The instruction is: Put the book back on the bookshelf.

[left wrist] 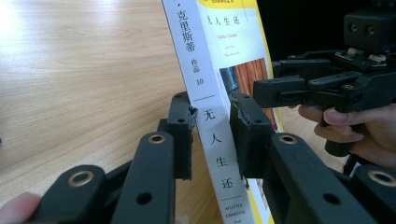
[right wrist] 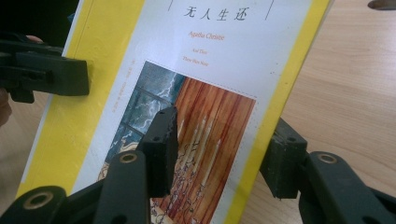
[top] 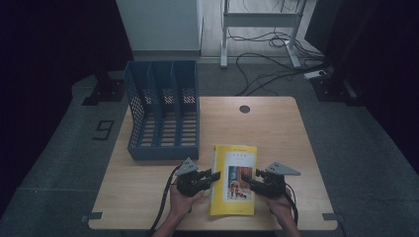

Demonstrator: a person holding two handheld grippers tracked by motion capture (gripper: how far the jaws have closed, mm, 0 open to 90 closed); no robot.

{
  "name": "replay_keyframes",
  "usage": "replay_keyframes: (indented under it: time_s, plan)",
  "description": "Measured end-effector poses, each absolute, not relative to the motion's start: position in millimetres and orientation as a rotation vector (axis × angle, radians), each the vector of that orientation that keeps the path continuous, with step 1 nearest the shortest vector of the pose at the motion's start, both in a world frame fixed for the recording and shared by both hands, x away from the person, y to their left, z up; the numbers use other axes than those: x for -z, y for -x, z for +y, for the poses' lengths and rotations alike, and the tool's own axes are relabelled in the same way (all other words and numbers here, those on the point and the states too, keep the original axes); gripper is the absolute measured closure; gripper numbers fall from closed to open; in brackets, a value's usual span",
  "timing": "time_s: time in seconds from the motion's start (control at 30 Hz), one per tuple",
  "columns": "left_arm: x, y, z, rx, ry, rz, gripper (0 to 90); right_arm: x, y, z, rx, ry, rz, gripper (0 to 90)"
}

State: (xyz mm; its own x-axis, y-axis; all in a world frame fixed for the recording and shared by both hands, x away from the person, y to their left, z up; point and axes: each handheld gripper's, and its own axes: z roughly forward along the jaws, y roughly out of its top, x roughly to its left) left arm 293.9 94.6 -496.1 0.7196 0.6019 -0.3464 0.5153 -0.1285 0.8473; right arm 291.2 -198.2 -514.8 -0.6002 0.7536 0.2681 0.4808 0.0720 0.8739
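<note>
A yellow paperback [top: 234,177] with a white cover panel and a picture lies cover-up near the table's front edge. Its white spine [left wrist: 210,140], printed with black characters, sits between the pads of my left gripper [top: 215,176], which is shut on it. My right gripper [top: 248,180] is at the book's other side. In the right gripper view the book's [right wrist: 205,79] yellow edge passes between that gripper's [right wrist: 222,156] jaws with a gap showing, so it stands open. The right gripper [left wrist: 261,91] also shows beyond the cover in the left gripper view.
A blue three-slot file rack [top: 163,108] stands at the back left of the wooden table [top: 281,133]. A dark round grommet [top: 244,109] sits near the far edge. Cables and a desk frame lie on the floor beyond.
</note>
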Motion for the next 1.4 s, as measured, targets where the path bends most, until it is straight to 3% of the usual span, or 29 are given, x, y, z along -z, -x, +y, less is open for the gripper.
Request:
replay_keyframes:
  time_s: [0.5,0.73,0.93,1.4]
  plan:
    - [493,-289,94,-0.097,-1.77,0.847,71.8,515,-293,-200,-1.536,-1.29,2.101,43.9]
    - [489,-284,92,-0.105,-1.771,0.805,72.7,513,-295,-203,-1.534,-1.355,2.056,28.1]
    - [487,-281,91,-0.104,-1.772,0.787,73.2,512,-296,-205,-1.576,-1.39,2.024,21.9]
    - [486,-280,91,-0.103,-1.78,0.772,73.4,509,-300,-195,-1.636,-1.404,2.061,17.8]
